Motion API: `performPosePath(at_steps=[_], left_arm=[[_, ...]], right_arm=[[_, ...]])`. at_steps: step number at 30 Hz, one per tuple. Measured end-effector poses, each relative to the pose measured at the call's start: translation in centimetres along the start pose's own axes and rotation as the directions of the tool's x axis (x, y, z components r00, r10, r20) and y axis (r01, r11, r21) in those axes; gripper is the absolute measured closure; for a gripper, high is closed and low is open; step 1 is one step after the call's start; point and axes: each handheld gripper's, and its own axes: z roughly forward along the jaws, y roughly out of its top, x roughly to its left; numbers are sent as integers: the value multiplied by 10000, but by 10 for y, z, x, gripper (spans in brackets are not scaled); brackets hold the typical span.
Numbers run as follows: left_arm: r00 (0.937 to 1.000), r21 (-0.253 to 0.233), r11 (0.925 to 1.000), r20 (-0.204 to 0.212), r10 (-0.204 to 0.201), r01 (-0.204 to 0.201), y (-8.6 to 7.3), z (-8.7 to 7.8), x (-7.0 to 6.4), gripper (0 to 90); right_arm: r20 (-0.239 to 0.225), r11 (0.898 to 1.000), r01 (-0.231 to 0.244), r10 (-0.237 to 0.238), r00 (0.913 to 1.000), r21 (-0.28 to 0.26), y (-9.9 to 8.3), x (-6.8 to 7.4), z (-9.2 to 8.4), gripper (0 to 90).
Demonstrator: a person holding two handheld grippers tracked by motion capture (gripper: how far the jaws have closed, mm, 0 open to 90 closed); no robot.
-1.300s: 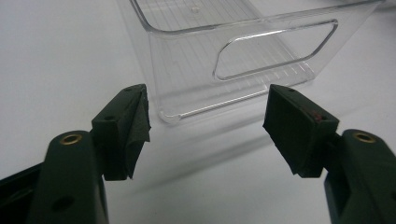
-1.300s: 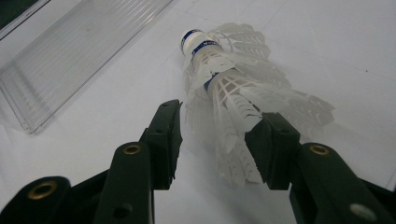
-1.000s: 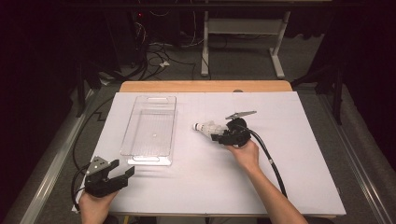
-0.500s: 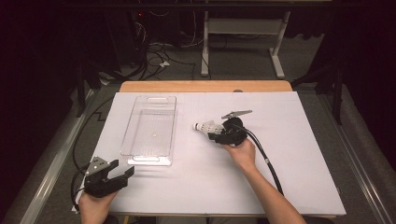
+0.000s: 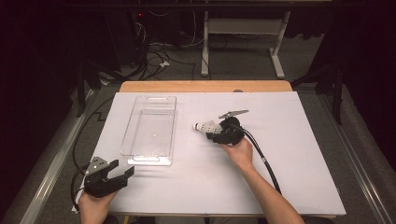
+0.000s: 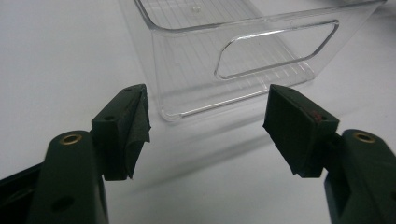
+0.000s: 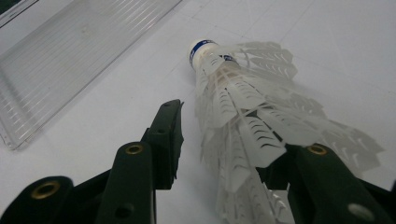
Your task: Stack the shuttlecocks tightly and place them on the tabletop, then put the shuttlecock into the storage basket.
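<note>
The left gripper (image 5: 122,171) waits at the table's near edge, jaws spread and empty. Farther out, the right gripper (image 5: 212,132) has crept a little toward the clear tray (image 5: 152,126) over the last second, carrying the shuttlecock (image 7: 243,116); its jaws seem clamped on the feathers, though one pad's contact is unclear. Dropping it in looks near.

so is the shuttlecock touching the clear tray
Apart. The right gripper view shows bare white table between the shuttlecock cork and the clear tray; the high view shows the same gap.
</note>
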Motion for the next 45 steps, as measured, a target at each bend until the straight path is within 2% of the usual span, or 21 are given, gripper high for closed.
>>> performPosePath(at_steps=[12, 25, 36, 45], left_arm=[[9999, -78, 9998, -32, -163, 162, -3, -4, 0, 322], [9999, -82, 9999, -98, -74, 73, -3, -4, -2, 322], [9999, -75, 10000, -96, -45, 45, -2, -4, -2, 322], [9999, -68, 10000, -106, -23, 22, -2, -4, -2, 323]], right_arm=[[239, 9997, 194, -198, 9995, 164, 5, 4, 6, 620], [288, 9993, 221, -230, 9993, 312, 9, 4, 15, 698], [291, 9993, 147, -157, 9995, 342, 8, 3, 16, 821], [353, 9992, 246, -257, 9990, 331, 9, 4, 13, 846]])
